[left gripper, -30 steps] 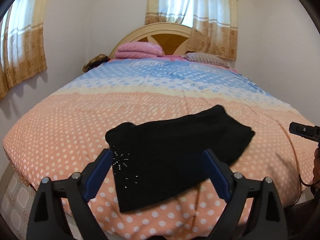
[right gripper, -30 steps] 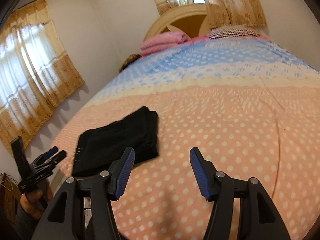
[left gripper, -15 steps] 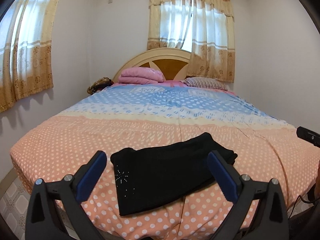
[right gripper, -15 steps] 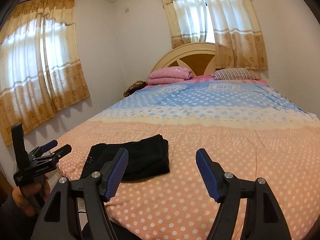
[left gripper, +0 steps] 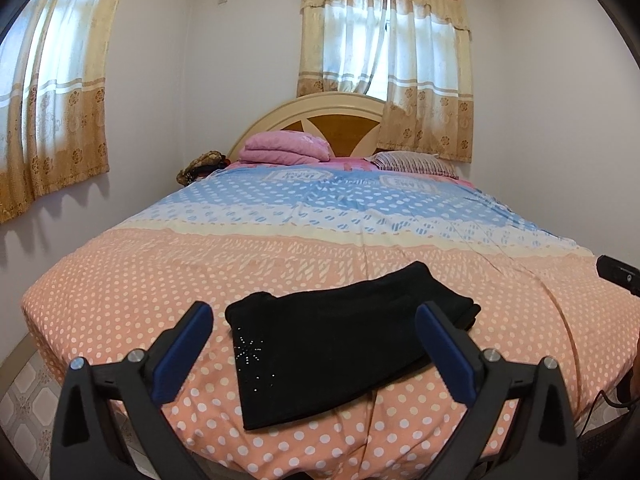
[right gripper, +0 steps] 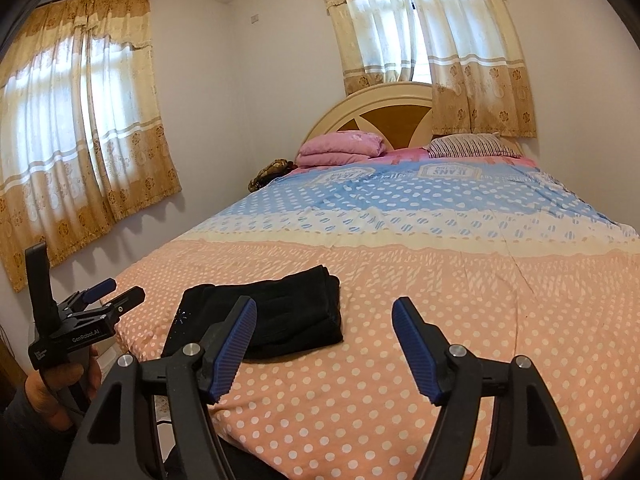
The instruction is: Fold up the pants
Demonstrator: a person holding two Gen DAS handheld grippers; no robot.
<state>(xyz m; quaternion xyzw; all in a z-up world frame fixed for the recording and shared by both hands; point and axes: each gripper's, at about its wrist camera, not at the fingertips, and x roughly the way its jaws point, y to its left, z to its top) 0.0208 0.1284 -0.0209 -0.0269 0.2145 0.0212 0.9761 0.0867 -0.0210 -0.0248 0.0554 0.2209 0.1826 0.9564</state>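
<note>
Black pants (left gripper: 340, 356) folded into a compact rectangle, flat on the dotted bedspread (left gripper: 120, 288) near the foot edge of the bed. Left gripper (left gripper: 316, 344) released, jaws spread wide and having just opened further, nothing between the pads; pants ahead of and below the fingertips, apart from them. Right gripper (right gripper: 324, 344) also released, having just opened, empty; pants ahead and to its left, only bare bedspread straight ahead between its fingers. Left hand (right gripper: 60, 384) beyond the bed's edge.

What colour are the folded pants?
Black pants, with a small sparkly starburst; clearest in the left wrist view.
</note>
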